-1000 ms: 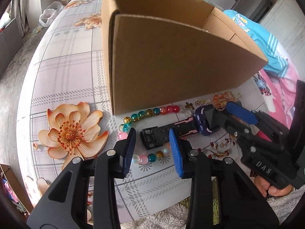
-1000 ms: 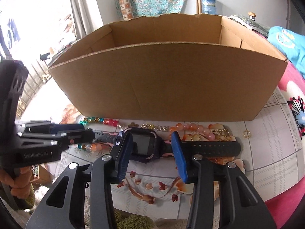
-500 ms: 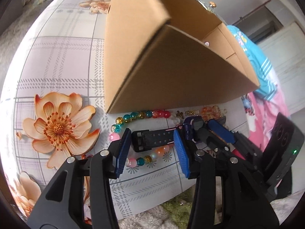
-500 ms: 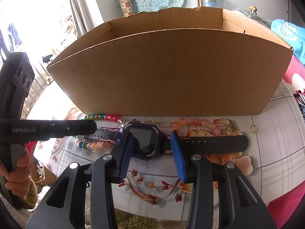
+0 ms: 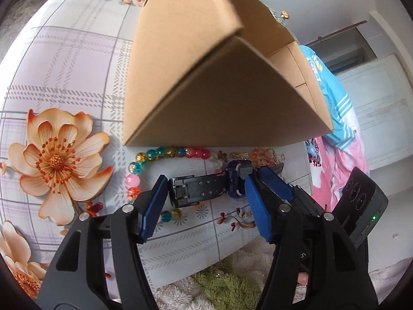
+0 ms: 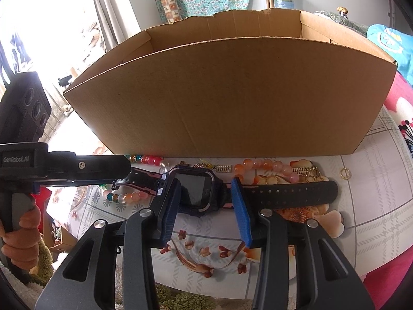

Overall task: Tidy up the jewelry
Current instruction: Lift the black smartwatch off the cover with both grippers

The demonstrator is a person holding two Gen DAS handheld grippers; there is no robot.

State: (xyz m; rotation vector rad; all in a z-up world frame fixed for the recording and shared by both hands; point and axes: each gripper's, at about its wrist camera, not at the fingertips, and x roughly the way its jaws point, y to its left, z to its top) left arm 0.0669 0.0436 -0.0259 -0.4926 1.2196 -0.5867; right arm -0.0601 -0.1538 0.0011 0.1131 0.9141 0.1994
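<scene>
A dark blue smartwatch (image 6: 197, 190) with black straps lies on the flowered tablecloth in front of an open cardboard box (image 6: 232, 98). My right gripper (image 6: 205, 206) is open, its blue pads on either side of the watch face. My left gripper (image 5: 204, 204) is open around the buckle strap (image 5: 196, 190). A multicoloured bead bracelet (image 5: 165, 153) curls round the strap. An orange bead string (image 6: 265, 165) and gold trinkets (image 6: 309, 173) lie by the box. In the left view the right gripper's fingers (image 5: 275, 184) sit beside the watch body (image 5: 238, 178).
The table edge runs close below both grippers, with a green shaggy rug (image 5: 227, 284) beneath. A gold ring (image 6: 345, 173) lies at the right. Blue and pink bedding (image 5: 333, 103) lies beyond the box. The box wall rises right behind the jewelry.
Both grippers have closed in on the watch, so the strap and the face now sit between the pads. The left view has tilted and moved nearer to the box.
</scene>
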